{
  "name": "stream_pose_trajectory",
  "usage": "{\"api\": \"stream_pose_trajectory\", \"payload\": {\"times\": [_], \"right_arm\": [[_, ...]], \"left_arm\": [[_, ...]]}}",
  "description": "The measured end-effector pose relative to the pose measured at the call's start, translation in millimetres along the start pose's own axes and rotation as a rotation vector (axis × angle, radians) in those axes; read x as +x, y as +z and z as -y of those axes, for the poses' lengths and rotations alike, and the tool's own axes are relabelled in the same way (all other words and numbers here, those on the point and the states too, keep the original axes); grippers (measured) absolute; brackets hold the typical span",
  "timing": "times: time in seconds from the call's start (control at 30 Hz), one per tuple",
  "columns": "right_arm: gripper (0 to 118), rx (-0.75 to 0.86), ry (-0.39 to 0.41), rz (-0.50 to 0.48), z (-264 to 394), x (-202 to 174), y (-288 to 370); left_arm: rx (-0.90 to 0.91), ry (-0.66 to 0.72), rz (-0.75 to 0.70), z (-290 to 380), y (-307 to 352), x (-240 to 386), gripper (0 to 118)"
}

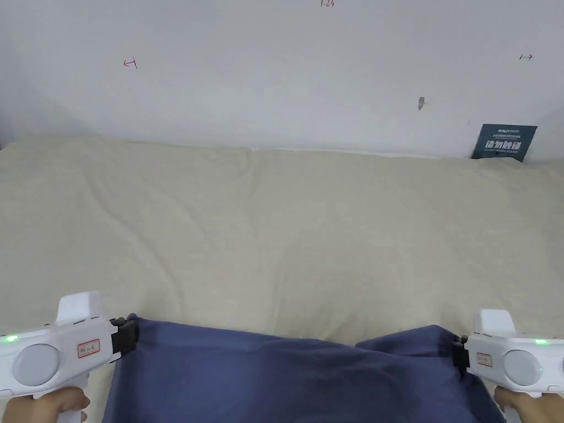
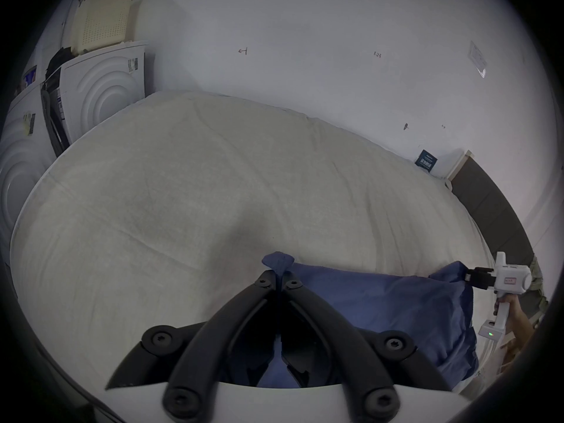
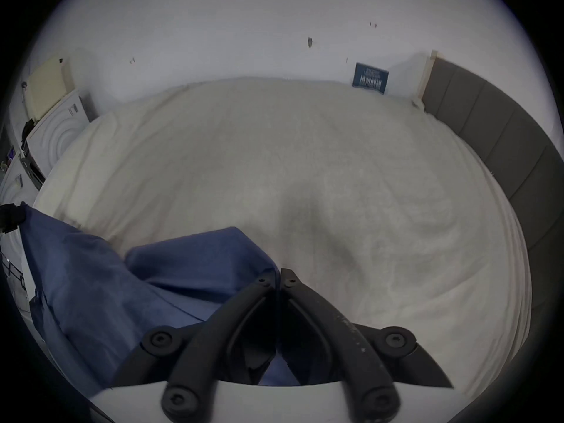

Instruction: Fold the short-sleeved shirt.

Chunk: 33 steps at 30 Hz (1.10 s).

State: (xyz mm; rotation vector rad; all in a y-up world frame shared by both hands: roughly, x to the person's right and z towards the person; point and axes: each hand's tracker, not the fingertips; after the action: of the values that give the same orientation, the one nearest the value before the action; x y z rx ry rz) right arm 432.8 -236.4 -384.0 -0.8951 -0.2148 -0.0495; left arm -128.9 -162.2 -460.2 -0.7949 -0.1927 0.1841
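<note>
The left tool [image 2: 278,278] and right tool [image 3: 278,277] are each clenching a corner of the blue shirt [image 1: 286,374], stretching it above the bed [image 1: 286,237].

Matt blue cloth shirt [image 1: 286,374] over a rumpled cream cloth sheet [image 1: 286,231].

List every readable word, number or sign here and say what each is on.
"1.23" or similar: red handwriting on the wall, faint.
Dark blue sign against the wall: white characters, too small to quote.
Stickers on left tool and right tool: too small.
Appliance labels: blurred.
</note>
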Motion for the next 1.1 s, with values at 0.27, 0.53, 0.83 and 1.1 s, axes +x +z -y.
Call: {"api": "stream_pose_trajectory", "payload": {"times": [0.27,0.53,0.83,1.1], "right_arm": [[4,0.216,-0.028,-0.052,8.6,13.9,135.4],[4,0.304,-0.114,-0.113,76.8,33.3,230.2],[4,0.182,-0.199,-0.097,185.9,39.6,233.6],[4,0.001,-0.242,-0.048,249.2,38.5,187.0]], "left_arm": [[0.053,0.042,-0.023,8.0,52.8,-7.3,3],[0.062,0.061,-0.030,42.4,109.4,-27.1,3],[-0.071,0.017,-0.044,136.5,131.8,-46.0,3],[-0.196,-0.082,-0.133,198.4,103.0,-54.8,3]]}}
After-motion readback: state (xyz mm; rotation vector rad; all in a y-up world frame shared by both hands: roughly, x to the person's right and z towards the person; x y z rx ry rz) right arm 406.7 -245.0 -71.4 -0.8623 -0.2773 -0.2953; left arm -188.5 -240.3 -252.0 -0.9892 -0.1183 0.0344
